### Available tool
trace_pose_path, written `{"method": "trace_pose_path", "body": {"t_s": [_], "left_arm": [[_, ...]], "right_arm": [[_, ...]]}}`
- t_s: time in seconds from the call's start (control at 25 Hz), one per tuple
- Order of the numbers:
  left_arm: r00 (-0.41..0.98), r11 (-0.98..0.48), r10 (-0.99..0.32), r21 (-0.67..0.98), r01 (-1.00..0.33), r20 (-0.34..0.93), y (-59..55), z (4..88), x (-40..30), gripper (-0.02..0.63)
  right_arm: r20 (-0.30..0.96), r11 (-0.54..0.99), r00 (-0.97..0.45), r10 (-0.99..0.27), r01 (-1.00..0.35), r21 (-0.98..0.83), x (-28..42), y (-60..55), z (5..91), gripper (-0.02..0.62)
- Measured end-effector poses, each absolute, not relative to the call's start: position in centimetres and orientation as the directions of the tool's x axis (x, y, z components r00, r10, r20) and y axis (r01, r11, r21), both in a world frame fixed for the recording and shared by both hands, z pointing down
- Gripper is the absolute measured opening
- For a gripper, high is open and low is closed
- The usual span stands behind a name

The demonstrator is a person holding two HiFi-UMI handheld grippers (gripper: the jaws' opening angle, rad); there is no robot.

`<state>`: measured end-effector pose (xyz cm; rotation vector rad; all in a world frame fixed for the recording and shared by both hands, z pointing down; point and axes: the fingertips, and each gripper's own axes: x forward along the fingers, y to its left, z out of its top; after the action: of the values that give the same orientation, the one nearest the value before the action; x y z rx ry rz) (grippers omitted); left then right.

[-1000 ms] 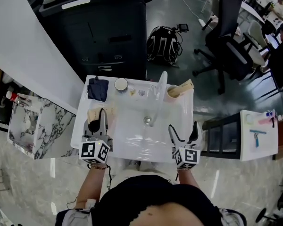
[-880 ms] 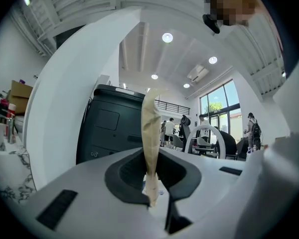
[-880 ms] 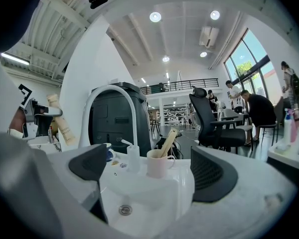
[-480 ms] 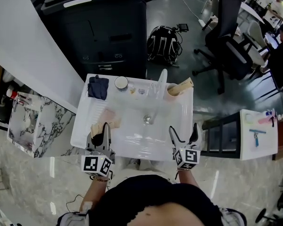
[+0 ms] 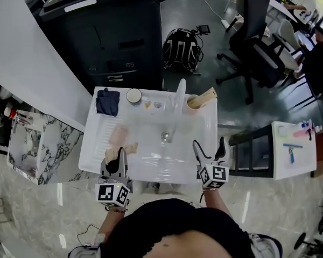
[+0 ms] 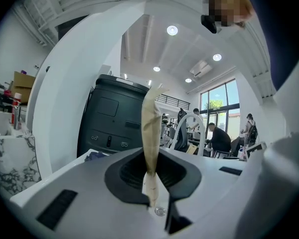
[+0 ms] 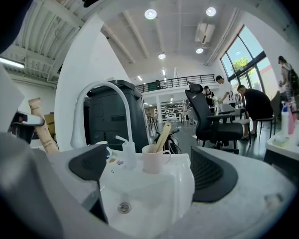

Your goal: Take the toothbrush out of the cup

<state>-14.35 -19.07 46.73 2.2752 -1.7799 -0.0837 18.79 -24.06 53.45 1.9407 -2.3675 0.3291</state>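
While the person stands at the front edge of it, the wide white rectangular sink (image 5: 145, 166) is the thing to go by. Behind its back edge rises a tall black cabinet (image 5: 113, 31). Off past its back right corner stands a black office chair (image 5: 258, 42), and a black backpack (image 5: 183, 50) lies on the floor behind the sink, between cabinet and chair.

On the sink's back ledge a white arched faucet (image 5: 180, 94) rises at the middle, and a dark blue folded cloth (image 5: 106, 101) lies at the back left corner. A pale pink cup with a handle (image 5: 192, 104) stands just right of the faucet. A beige paper-wrapped toothbrush (image 5: 205, 96) leans in that cup, its top tilted out to the right.

The left gripper (image 5: 117, 159) hovers over the sink's front left part. Its jaws are clamped tight on a second beige paper-wrapped toothbrush (image 6: 150, 128), which stands upright between them, well apart from the cup.

The right gripper (image 5: 209, 149) is at the sink's front right edge. Its jaws stand wide apart with nothing gripped; only the basin and the cup (image 7: 154, 159) on the far ledge show between them.
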Motion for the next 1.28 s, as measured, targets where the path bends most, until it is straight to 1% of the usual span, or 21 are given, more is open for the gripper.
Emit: {"method": "trace_pose_path", "body": {"t_s": [0.12, 0.36, 0.64, 0.88, 1.2, 1.28], "left_arm": [[0.242, -0.213, -0.964, 0.226, -0.951, 0.112, -19.5, 46.7, -15.0, 0.037], [0.191, -0.164, -0.975, 0.212, -0.963, 0.116, -19.2, 46.9, -16.6, 0.037], [0.136, -0.104, -0.979, 0.203, -0.974, 0.154, -18.8, 47.2, -18.2, 0.037], [0.096, -0.058, -0.979, 0.207, -0.977, 0.177, -18.1, 47.6, -19.2, 0.037], [0.054, -0.015, -0.980, 0.196, -0.980, 0.193, -17.3, 47.9, -20.5, 0.037], [0.034, 0.004, -0.980, 0.188, -0.982, 0.198, -17.0, 47.6, -21.0, 0.037]], "right_arm": [[0.181, 0.167, -0.200, -0.963, -0.969, -0.182, 19.4, -25.1, 53.6, 0.520], [0.162, 0.183, -0.214, -0.963, -0.965, -0.187, 20.2, -28.8, 53.4, 0.520], [0.165, 0.274, -0.314, -0.935, -0.935, -0.225, 19.5, -36.1, 54.9, 0.520], [0.179, 0.258, -0.294, -0.939, -0.945, -0.199, 20.6, -40.6, 55.9, 0.520], [0.215, 0.250, -0.298, -0.930, -0.941, -0.227, 20.3, -44.1, 57.9, 0.520], [0.227, 0.249, -0.297, -0.927, -0.943, -0.220, 20.0, -44.7, 58.3, 0.507]]}}
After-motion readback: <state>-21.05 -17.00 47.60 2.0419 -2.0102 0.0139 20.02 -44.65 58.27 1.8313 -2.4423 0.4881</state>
